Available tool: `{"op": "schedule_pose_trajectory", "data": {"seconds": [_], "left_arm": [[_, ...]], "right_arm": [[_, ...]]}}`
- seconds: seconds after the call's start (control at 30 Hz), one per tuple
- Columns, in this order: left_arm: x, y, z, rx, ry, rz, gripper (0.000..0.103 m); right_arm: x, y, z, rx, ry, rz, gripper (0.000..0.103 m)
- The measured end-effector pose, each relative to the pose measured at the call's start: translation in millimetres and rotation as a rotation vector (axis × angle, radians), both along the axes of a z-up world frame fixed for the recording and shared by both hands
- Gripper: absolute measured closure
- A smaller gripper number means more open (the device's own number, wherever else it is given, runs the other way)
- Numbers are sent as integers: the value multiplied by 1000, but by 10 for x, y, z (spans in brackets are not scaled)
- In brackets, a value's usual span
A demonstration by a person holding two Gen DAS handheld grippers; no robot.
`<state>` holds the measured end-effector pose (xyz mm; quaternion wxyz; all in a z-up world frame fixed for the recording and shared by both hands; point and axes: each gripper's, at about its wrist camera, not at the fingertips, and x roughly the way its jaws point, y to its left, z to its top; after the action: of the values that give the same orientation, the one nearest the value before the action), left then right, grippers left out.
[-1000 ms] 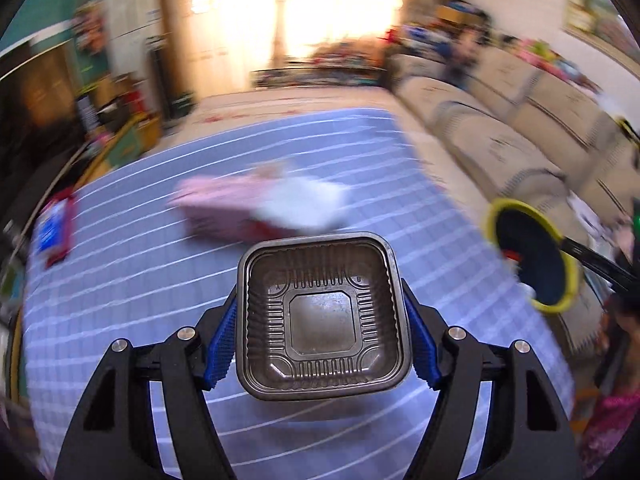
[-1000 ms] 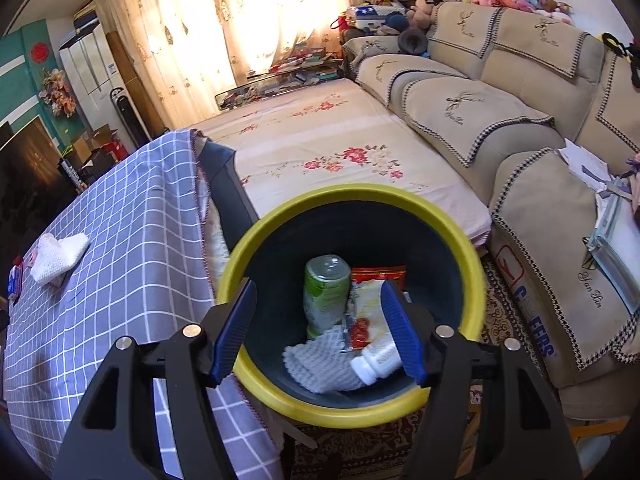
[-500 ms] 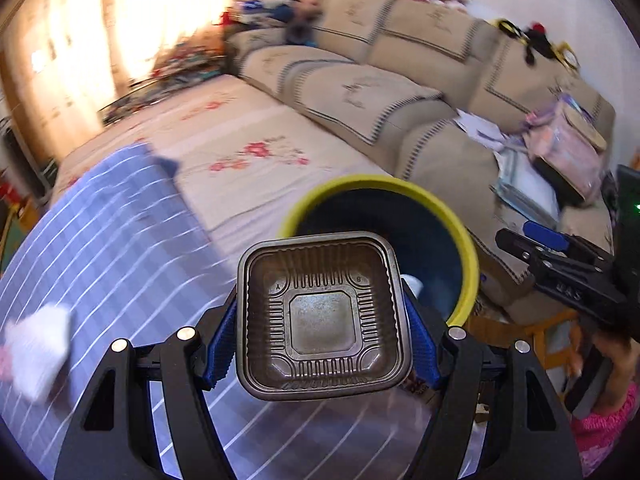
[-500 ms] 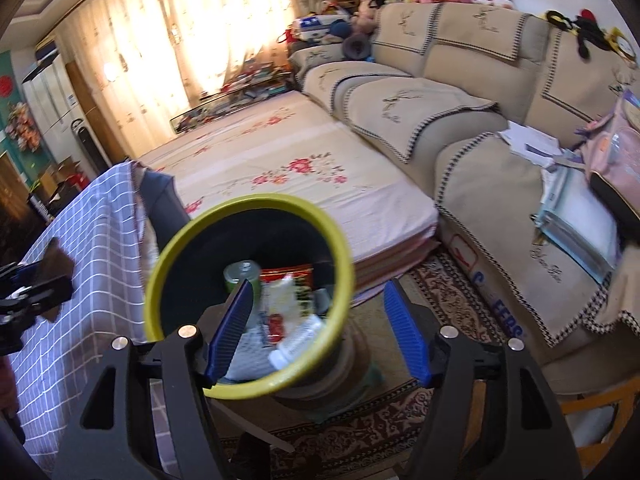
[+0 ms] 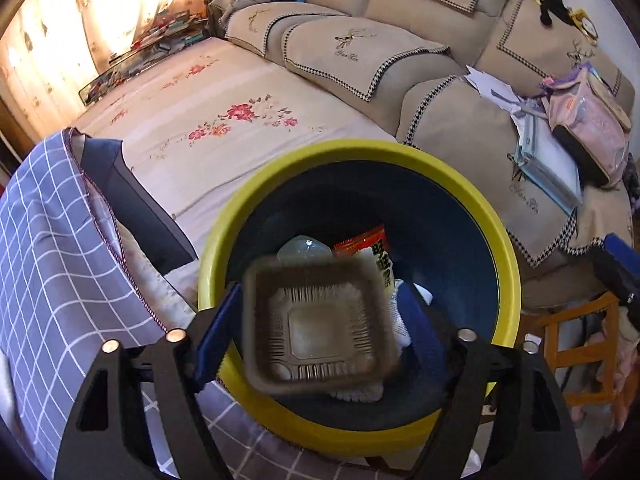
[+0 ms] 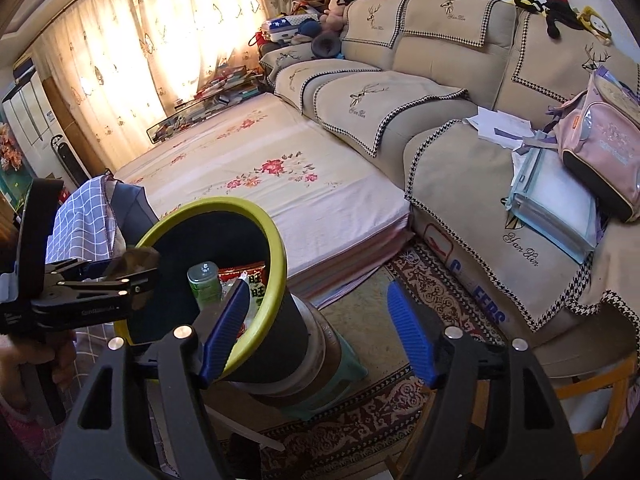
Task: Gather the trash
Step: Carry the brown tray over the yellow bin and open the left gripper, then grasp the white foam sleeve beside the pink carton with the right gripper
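Tray (image 5: 320, 330) now over bin (image 5: 472, 196), freed

Left wrist cam looks steeply down, right over the yellow-rimmed bin (image 5: 472, 196), close enough that it fills the lower frame. Right wrist cam sits a bit further off, seeing the bin (image 6: 272, 236) from its side. Both catch the sofa (image 5: 360, 52) (image 6: 432, 80) and floral mattress (image 5: 224, 120) (image 6: 260, 160) behind.

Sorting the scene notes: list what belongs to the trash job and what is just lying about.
Job: brown square plastic tray, yellow-rimmed dark bin, green can, red snack wrapper.
Lying about: pink backpack, beige sofa, grey checked cloth.
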<state>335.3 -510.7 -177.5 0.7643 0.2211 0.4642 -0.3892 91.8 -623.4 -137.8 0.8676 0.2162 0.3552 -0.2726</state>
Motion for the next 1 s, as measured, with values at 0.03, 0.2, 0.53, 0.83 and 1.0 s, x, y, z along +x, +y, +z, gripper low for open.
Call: {"op": "schedule_pose_trajectory", "data": {"seconds": [0.03,0.2,0.53,0.83,1.0], "left_arm": [[0,22,27,-10,-4,4,23],[-42,299,334,-67,-42,13,19],[-314,1544,1151,-231,-155,120,12],[-501,3416,1339,-286,-209,445,11],[-637,4283,1243,-257,-252,645,10]], "right_arm": [[5,9,-3,1,2,3,35],[78,76,-9,0,7,25,35],[362,414,10,-8,25,123,34],[1023,1241,221,-33,9,367,33],[1497,1969,436,-49,-22,595,33]]}}
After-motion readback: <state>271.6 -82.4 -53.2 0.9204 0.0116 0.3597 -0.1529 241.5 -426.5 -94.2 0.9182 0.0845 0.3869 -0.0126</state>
